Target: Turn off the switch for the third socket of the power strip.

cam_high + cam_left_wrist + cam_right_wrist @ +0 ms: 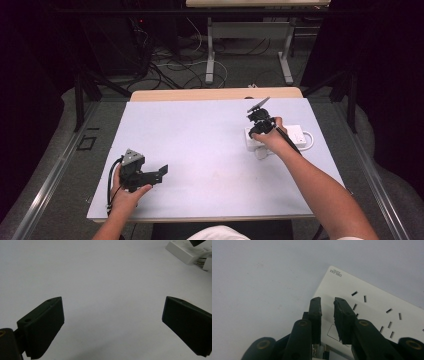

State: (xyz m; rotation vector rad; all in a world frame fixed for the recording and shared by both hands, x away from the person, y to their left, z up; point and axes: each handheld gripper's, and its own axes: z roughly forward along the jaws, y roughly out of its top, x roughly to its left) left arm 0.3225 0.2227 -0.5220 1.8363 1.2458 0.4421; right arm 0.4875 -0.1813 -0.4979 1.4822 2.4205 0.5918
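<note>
A white power strip [299,135] lies at the right of the white tabletop [200,135]. My right gripper [257,127] points down at its left end. In the right gripper view the jaws [327,301] stand almost shut with a narrow gap and nothing between them, over the strip's [372,305] socket face near its switch. My left gripper [159,175] rests at the near left, far from the strip. Its jaws [113,302] are wide open over bare table. The strip [183,251] shows far off, with a white plug [207,263] beside it.
A white cable [311,140] loops around the strip's right end. The table's wooden far edge [215,94] lies beyond the white surface. Behind it are a desk's legs [210,55] and cables on the floor [175,67].
</note>
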